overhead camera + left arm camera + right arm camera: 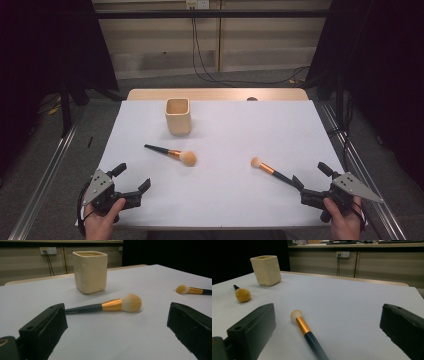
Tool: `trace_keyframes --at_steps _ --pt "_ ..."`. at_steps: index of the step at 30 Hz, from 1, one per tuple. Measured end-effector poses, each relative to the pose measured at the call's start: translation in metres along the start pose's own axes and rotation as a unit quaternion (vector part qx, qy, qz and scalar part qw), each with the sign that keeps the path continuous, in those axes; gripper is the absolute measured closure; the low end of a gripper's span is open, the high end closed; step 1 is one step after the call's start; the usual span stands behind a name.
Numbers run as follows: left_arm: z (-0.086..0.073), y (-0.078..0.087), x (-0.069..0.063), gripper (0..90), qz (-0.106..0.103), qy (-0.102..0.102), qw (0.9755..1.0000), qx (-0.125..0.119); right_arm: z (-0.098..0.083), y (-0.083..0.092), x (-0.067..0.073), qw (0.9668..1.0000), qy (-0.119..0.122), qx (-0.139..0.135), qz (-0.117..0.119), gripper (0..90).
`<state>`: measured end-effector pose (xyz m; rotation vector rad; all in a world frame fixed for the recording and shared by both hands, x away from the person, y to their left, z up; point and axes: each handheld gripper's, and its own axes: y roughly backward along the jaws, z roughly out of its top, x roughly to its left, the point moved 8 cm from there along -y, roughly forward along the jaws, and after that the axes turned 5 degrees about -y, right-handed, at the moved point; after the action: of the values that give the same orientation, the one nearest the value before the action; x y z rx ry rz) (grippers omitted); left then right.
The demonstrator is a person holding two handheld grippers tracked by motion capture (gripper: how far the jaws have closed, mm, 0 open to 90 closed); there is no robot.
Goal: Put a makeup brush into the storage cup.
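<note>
A cream square cup point(178, 115) point(90, 271) point(266, 270) stands upright at the back left of the white table point(225, 130). In front of it lies a big fluffy brush point(172, 154) point(110, 305) point(242, 294) with a dark handle and gold ferrule. A smaller brush point(272, 172) point(192, 290) point(305, 331) lies at the right, its handle pointing at my right gripper point(311, 181) point(327, 332). That gripper is open at the front right edge, the handle's end between its jaws, untouched. My left gripper point(134, 178) point(117, 332) rests open at the front left, empty.
A bare wooden strip point(217, 94) runs along the table's far edge. Metal rails point(45, 180) flank the table on both sides. Cables point(205, 70) hang down the back wall to the floor. Wide free tabletop lies between the two brushes and behind them.
</note>
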<state>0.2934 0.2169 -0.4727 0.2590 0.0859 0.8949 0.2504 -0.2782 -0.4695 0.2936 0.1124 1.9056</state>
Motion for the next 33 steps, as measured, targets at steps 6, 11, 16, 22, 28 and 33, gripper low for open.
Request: trace_keyframes --at_steps 6,11,16,22,28,33 --pt "0.001 -0.002 0.001 2.5 -0.002 0.005 1.0 -0.004 -0.001 0.0 0.0 1.0 -0.001 0.003 0.0 0.2" --pt "0.002 -0.005 0.001 2.5 -0.004 0.005 1.0 -0.003 -0.002 0.001 0.001 1.0 0.002 0.003 -0.001 0.1" --pt "0.004 -0.009 -0.001 2.5 -0.01 0.003 0.9999 -0.001 -0.003 0.002 0.0 1.0 0.0 0.005 -0.002 0.1" --pt "0.01 -0.013 0.0 2.5 -0.009 -0.006 0.9999 0.001 -0.003 0.002 -0.001 1.0 -0.002 0.005 -0.002 0.0" --pt "0.019 -0.017 0.005 2.0 -0.002 -0.016 0.9999 -0.007 -0.003 0.002 0.0 1.0 -0.002 0.006 -0.002 0.0" --pt "0.029 -0.026 0.005 1.9 -0.01 -0.011 0.9997 -0.017 -0.003 0.002 0.003 1.0 0.001 0.007 -0.002 0.0"
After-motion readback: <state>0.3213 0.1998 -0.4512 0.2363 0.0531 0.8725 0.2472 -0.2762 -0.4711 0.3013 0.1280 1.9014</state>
